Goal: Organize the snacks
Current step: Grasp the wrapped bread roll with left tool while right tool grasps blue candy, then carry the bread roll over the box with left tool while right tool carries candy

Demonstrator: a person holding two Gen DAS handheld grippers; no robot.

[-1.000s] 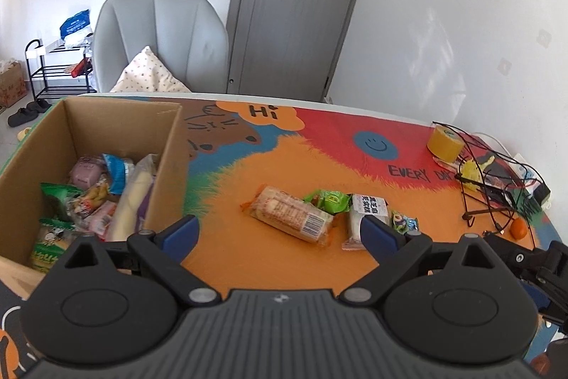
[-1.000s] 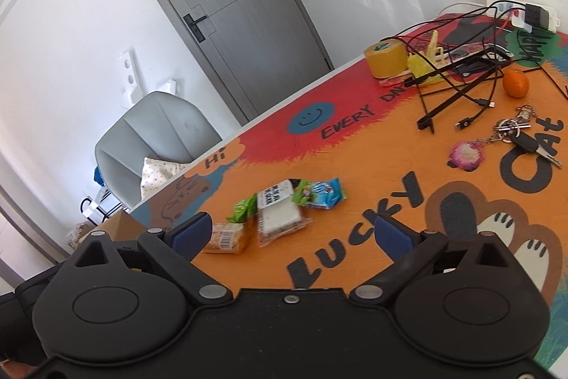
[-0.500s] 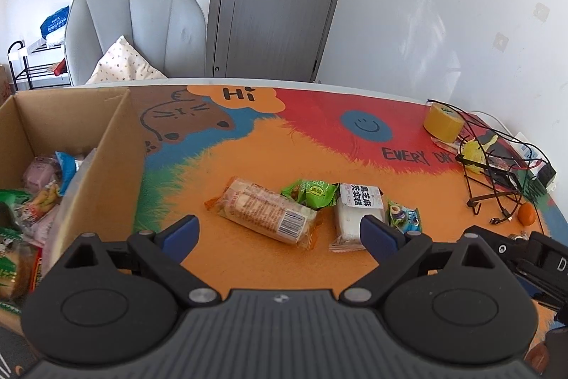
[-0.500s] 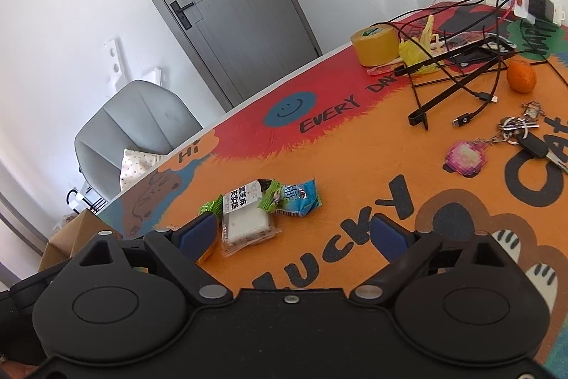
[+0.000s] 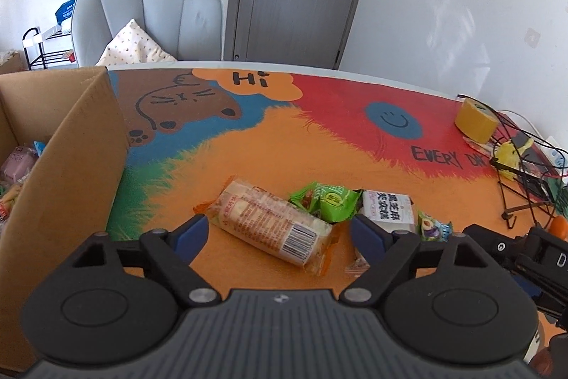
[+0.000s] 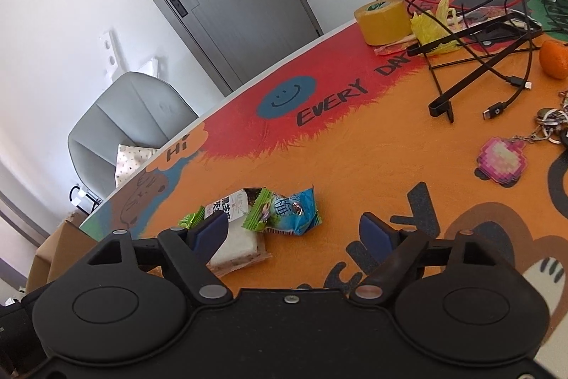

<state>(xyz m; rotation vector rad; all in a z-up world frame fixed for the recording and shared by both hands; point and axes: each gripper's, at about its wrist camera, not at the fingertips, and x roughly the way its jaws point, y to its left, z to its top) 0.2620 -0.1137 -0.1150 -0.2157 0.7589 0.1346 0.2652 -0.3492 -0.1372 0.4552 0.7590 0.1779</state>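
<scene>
The surface [image 5: 227, 162] wears a bright cartoon mat in orange, red and blue. Taking the long biscuit pack [image 5: 273, 225] as landmark: a green sachet [image 5: 325, 201] touches its far right side, a white cake pack [image 5: 388, 210] lies just right of that, and a small blue-green sachet [image 6: 291, 212] sits beyond the cake. A cardboard box [image 5: 71, 173] stands well to its left. Far right lie a yellow tape roll [image 5: 475, 121], a black wire stand [image 6: 472, 59] with cables, a mandarin [image 6: 554, 58] and a pink keyring [image 6: 502, 162].
</scene>
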